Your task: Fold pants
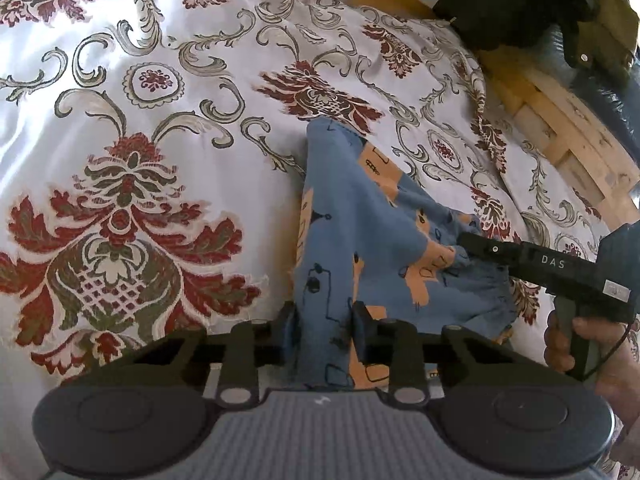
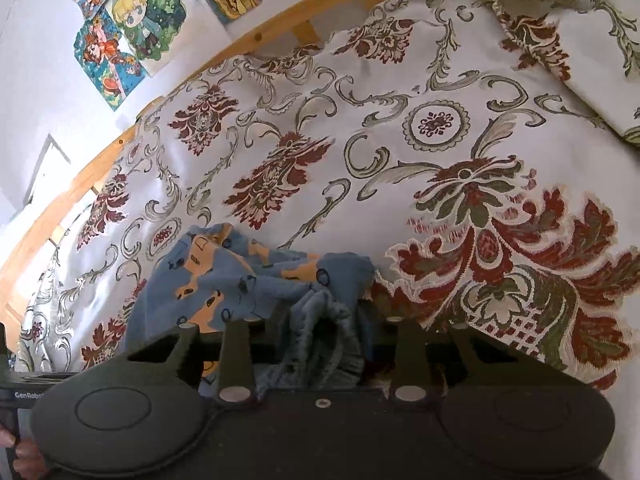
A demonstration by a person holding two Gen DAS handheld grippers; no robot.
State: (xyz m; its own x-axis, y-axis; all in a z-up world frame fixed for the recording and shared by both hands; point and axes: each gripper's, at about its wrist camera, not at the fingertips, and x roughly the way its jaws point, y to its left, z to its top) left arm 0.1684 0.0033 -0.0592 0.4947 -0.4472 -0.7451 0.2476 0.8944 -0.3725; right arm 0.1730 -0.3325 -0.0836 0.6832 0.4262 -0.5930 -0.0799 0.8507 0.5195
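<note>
Satiny white bedspread (image 1: 168, 128) with big red and olive damask flowers covered the whole bed, wooden frame (image 2: 72, 184) showing along the edges, cartoon posters (image 2: 128, 24) on the wall upper left of the right wrist view. Blue pants (image 1: 340, 216) with orange patches lay bunched at lower centre, soft knit, all crumpled. Left gripper (image 1: 324, 320) was clamped on a fold of them. Right gripper (image 2: 320, 320) had the gathered waistband pinched between its fingers, and it showed at the right edge of the left view, held by a hand (image 1: 580, 344).
</note>
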